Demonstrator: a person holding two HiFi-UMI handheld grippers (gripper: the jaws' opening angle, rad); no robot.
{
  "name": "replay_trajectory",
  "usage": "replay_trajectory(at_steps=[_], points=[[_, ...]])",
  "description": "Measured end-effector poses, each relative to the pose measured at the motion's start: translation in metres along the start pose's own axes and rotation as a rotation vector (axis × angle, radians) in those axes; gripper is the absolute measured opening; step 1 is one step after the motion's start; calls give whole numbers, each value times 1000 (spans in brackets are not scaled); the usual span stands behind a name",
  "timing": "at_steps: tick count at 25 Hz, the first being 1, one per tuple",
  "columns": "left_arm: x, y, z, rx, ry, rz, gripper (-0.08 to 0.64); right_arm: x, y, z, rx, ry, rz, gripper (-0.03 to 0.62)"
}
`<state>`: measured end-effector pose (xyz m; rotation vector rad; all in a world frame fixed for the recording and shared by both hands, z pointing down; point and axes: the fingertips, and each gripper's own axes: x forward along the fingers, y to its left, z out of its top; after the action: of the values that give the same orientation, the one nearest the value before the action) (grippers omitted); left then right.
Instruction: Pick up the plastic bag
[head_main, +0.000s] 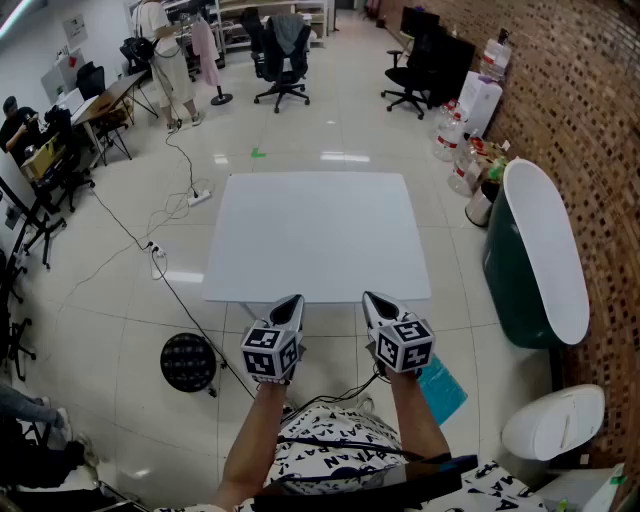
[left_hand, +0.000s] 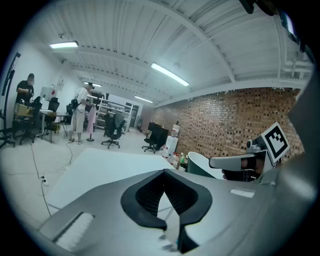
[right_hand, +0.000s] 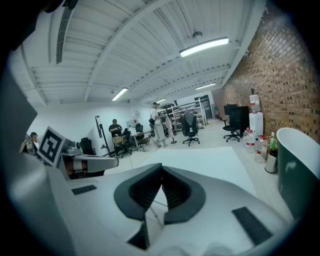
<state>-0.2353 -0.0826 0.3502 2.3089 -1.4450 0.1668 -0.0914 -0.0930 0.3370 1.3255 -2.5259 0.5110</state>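
Left gripper (head_main: 293, 303): grey tapered shell; black ribbed pads (left_hand: 150, 196) were set inside.
Right gripper (head_main: 373, 300): same grey shell; black ribbed pads (right_hand: 145, 189) were noted.
Cubes: one white cube (head_main: 268, 352) with black square markers sat on each gripper.
Patches: a dark rectangular patch (right_hand: 252, 218) was on the right shell.
Clothing: the top (head_main: 330, 450) was white, printed with black letter-like shapes.

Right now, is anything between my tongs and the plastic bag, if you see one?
No plastic bag shows on the white table. The left tongs and right tongs hang shut at its near edge. A blue sheet lies on the floor below the right tongs, nothing visible between; whether that's the bag, I can't tell.
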Motion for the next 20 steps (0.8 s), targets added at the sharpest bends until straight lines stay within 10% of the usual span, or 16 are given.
replay_trajectory(at_steps=[20], points=[[29, -22, 2, 31, 44, -88, 0, -11, -19, 8, 69, -62, -38, 5]])
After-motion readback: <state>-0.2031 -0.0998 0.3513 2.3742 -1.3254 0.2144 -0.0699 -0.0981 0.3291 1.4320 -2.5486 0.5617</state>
